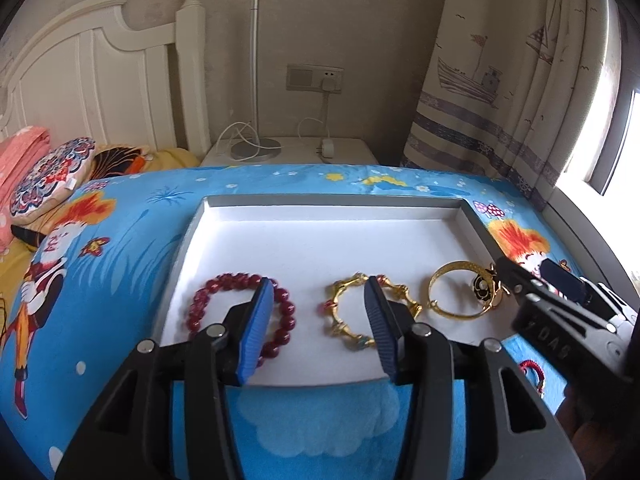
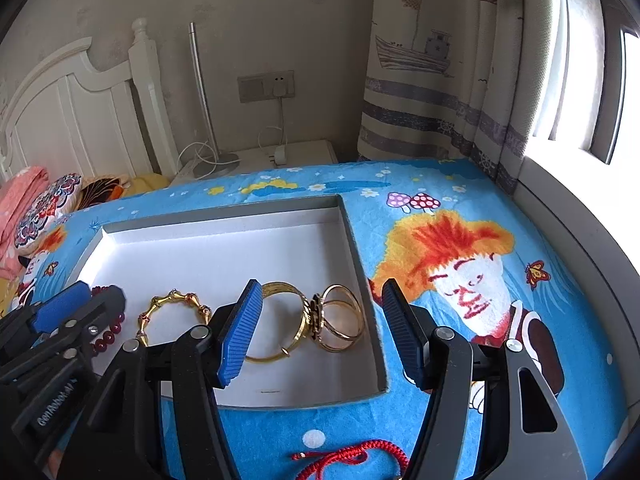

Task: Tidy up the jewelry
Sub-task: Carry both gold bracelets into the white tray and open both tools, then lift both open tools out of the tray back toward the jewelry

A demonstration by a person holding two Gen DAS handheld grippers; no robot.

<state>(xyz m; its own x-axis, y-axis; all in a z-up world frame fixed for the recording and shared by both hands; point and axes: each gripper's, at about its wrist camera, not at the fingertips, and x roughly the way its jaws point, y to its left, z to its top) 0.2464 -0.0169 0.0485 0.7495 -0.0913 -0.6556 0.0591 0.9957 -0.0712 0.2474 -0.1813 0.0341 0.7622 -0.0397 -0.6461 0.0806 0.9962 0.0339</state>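
Inside the shallow white tray [image 1: 320,240], along its near edge, four pieces of jewelry lie in a row. The red bead bracelet [image 1: 280,312] sits just beyond the left gripper's [image 1: 318,320] left finger, which overlaps it in that gripper's view. The jointed gold bracelet [image 1: 348,320] with coloured stones lies ahead of that gripper's right finger and is partly hidden by it. The left gripper is partly open, with only bare tray floor between its pads; it grips nothing.

Ahead of the right gripper [image 2: 320,332], the plain gold bangle [image 2: 296,320] lies flat beside its left finger, and the double gold ring bracelet [image 2: 340,320] with a dark flower charm touches the bangle on the side nearer the tray's right wall. The right gripper stands wide open, its right finger over the tray's right wall and the bedspread, and it holds nothing.

Below the right gripper, outside the tray, a red cord bracelet [image 2: 352,456] rests on the blue cartoon bedspread [image 2: 460,208]. Beyond the tray stand a white nightstand [image 1: 292,152], a lamp [image 1: 254,80] and a curtain [image 1: 500,80].
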